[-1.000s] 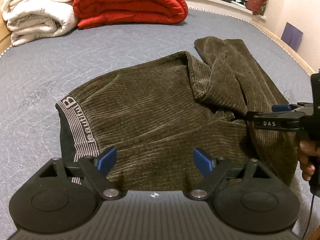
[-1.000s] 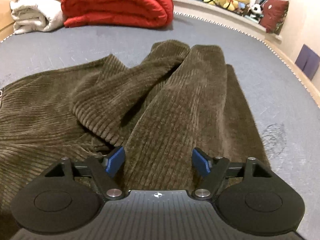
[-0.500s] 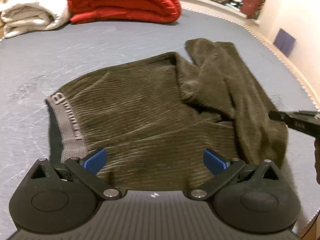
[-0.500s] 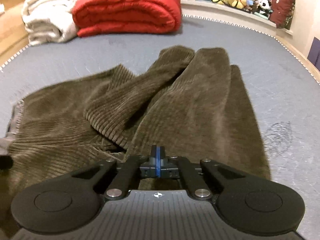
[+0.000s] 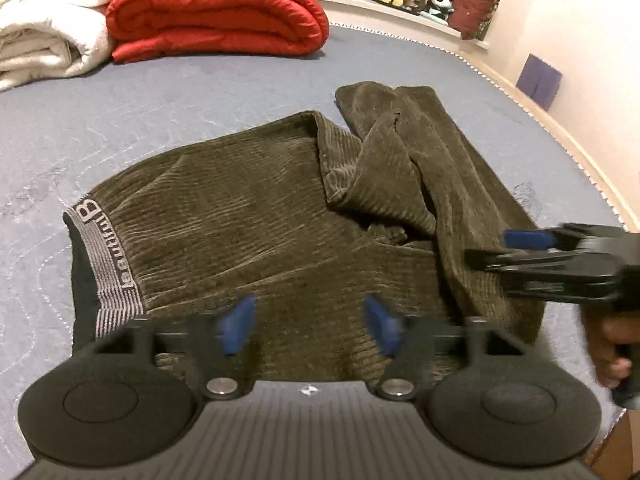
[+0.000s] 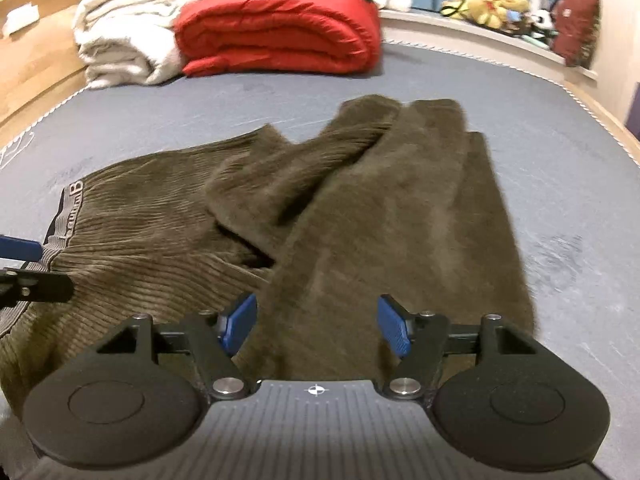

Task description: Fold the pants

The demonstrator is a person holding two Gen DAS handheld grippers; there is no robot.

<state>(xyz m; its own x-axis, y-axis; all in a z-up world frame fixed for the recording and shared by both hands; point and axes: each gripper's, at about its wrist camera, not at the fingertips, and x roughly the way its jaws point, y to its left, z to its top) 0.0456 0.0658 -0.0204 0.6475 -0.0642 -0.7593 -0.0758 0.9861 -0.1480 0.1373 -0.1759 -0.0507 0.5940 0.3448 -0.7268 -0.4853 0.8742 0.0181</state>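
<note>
i've got the brown corduroy pants (image 5: 248,216) lying on the grey-blue mattress (image 5: 160,120), near edge right under both tools. progress looks partial: legs are doubled back toward the body, but the leg section (image 6: 400,208) is bunched and overlapping, not flat, so i'd say tidying and at least one more fold remain. long axis runs left-right in my views, striped waistband (image 5: 104,264) at the left end, folded legs at the right, angling away. left gripper (image 5: 310,326) has jaws apart, holding nothing. right gripper (image 6: 316,326) jaws apart too, over the leg fabric.
</note>
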